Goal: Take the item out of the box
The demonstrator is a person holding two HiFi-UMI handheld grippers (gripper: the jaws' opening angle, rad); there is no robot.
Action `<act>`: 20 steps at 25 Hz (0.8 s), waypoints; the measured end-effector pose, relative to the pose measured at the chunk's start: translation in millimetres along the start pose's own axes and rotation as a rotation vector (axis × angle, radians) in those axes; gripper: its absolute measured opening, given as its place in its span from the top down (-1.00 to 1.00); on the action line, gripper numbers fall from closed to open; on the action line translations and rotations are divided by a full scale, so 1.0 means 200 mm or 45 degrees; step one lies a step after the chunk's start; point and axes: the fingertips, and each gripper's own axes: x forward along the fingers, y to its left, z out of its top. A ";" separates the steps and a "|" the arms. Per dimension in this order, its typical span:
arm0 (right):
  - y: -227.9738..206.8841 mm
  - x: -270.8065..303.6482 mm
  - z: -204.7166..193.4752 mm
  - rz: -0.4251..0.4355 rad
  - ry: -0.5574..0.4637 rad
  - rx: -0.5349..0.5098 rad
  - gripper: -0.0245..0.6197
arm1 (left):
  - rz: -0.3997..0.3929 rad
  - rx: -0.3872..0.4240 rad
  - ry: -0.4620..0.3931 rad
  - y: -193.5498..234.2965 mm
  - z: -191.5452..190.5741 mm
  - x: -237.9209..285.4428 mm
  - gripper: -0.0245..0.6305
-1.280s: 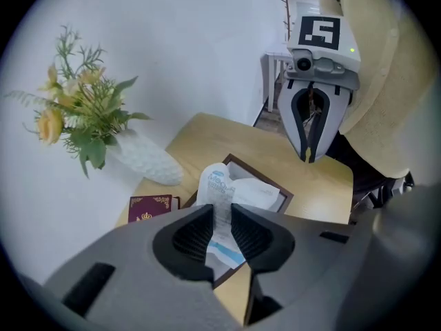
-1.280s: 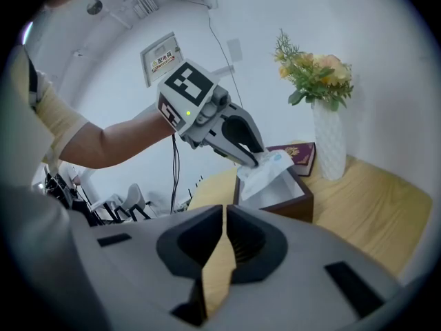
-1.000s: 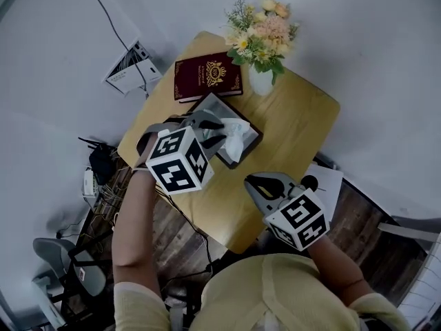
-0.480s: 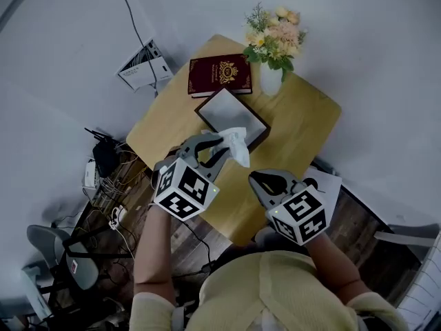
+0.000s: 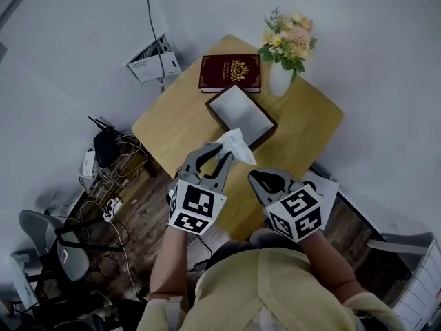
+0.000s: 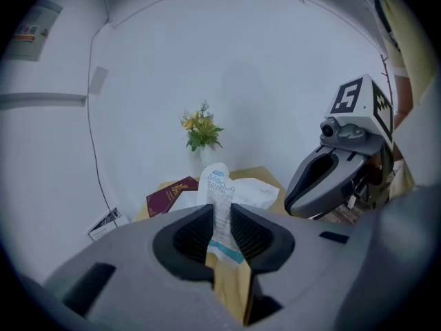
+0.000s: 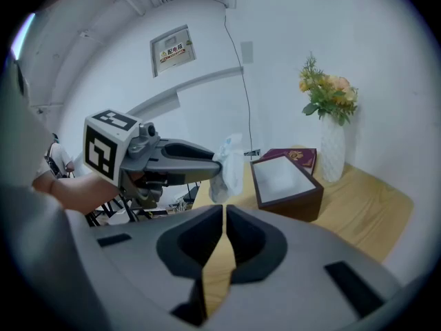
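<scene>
Two grippers hung over the near edge of the wooden worktop [image 5: 303,126], side by side and close together. The left gripper [image 5: 215,154] had its jaws clamped narrowly on a small white packet [image 5: 236,145] with pale blue print. In the left gripper view the packet [image 6: 220,192] stood upright between the pads, its top sticking out past the jaw tips. The packet was clear of the box [image 5: 242,112], held in the air above the worktop's near side. The box, dark brown outside and white inside, sat open on the worktop with nothing showing in it. A maroon book [image 5: 230,72] lay just beyond the box, and a white vase of flowers [image 5: 281,78] stood beside the book near the far corner. The right gripper [image 5: 260,179] had its jaws drawn together with nothing between them. In its own view they pointed toward the box [image 7: 293,202] and the left gripper's packet [image 7: 229,167].
</scene>
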 end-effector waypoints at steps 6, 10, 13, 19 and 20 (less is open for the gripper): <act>0.02 0.00 0.00 -0.026 -0.014 -0.003 0.82 | 0.173 -0.097 -0.058 0.03 -0.03 -0.12 0.64; 0.04 0.02 0.02 -0.039 -0.030 -0.010 0.82 | 0.264 -0.160 -0.083 0.06 -0.06 -0.18 0.64; 0.05 0.02 0.03 -0.059 -0.068 -0.003 0.82 | 0.308 -0.233 -0.097 0.06 -0.11 -0.22 0.64; 0.05 0.01 0.08 -0.094 -0.161 0.027 0.82 | 0.405 -0.323 -0.124 0.06 -0.19 -0.30 0.64; 0.05 0.00 0.09 -0.099 -0.173 0.032 0.82 | 0.413 -0.345 -0.127 0.06 -0.20 -0.31 0.64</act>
